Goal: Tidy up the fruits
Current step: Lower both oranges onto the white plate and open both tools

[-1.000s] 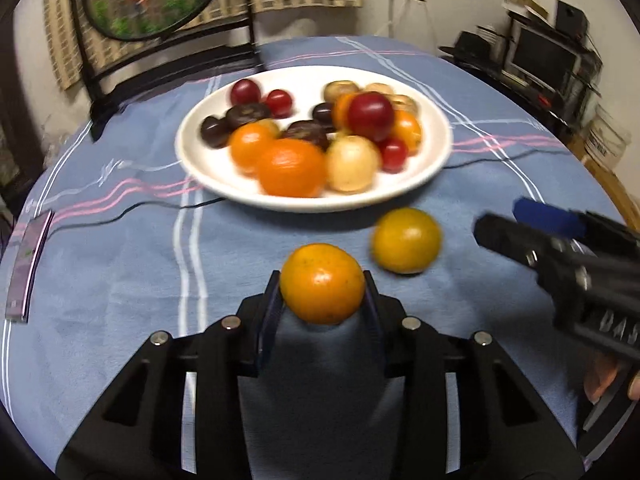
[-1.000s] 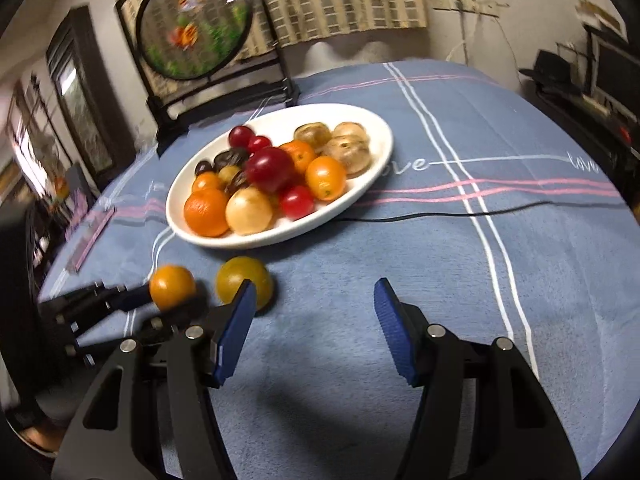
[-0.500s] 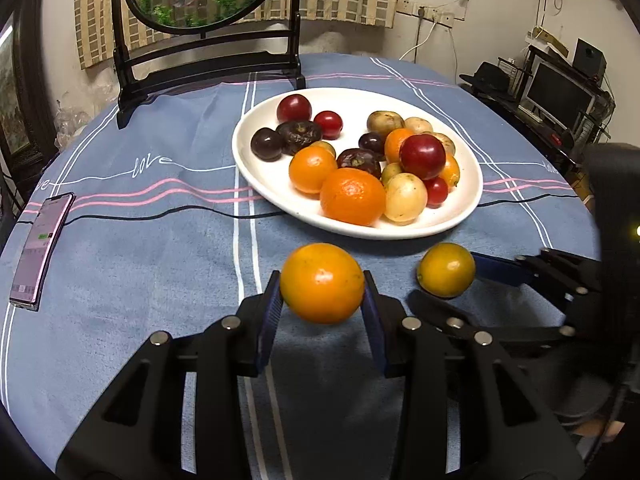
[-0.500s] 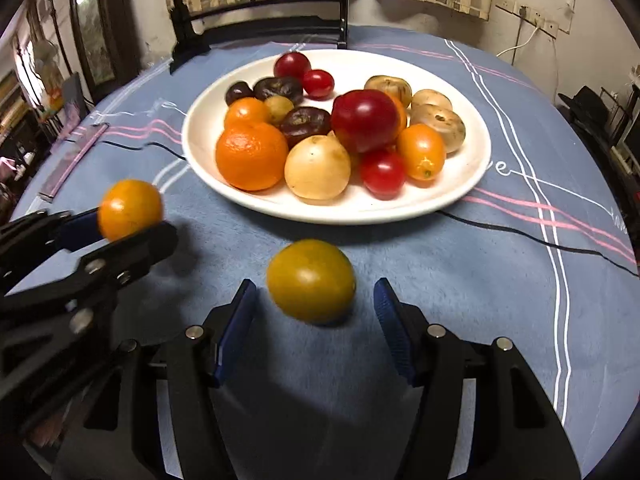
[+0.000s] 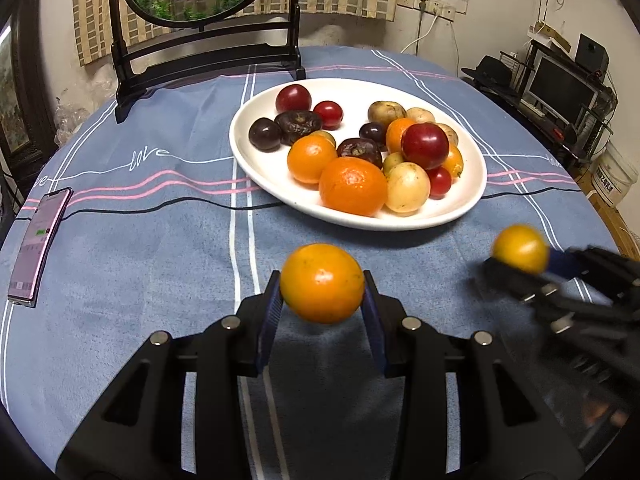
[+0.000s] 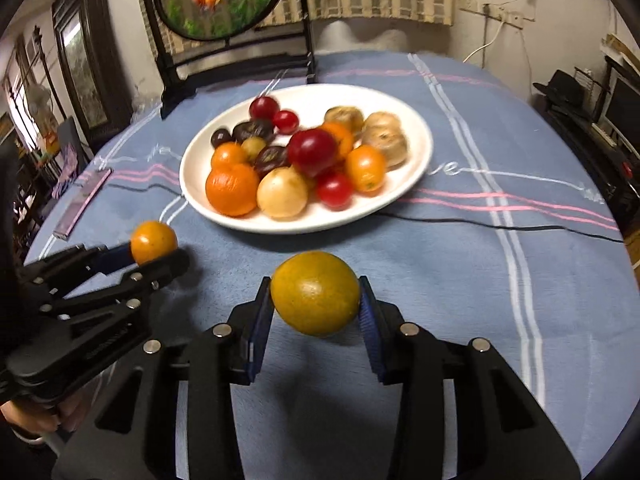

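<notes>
A bright orange [image 5: 320, 282] is clamped between the blue pads of my left gripper [image 5: 322, 290], held above the blue cloth. A duller yellow-green orange [image 6: 315, 293] sits between the pads of my right gripper [image 6: 316, 300], whose jaws are closing; both pads touch it and it hangs off the cloth. Each gripper shows in the other's view: the right gripper [image 5: 524, 258] at right, the left gripper [image 6: 154, 250] at left. Beyond both stands a white plate [image 5: 250, 148] piled with oranges, red and dark plums and pale round fruit.
A phone [image 5: 38, 240] lies at the cloth's left edge. A black cable [image 6: 500, 224] runs across the table just in front of the plate [image 6: 418, 152]. A dark wooden stand with a round goldfish picture [image 5: 208, 52] rises behind the plate.
The right gripper has slid around the yellow-green orange, closed on it and raised it off the cloth. The left gripper keeps its orange, hardly moved.
</notes>
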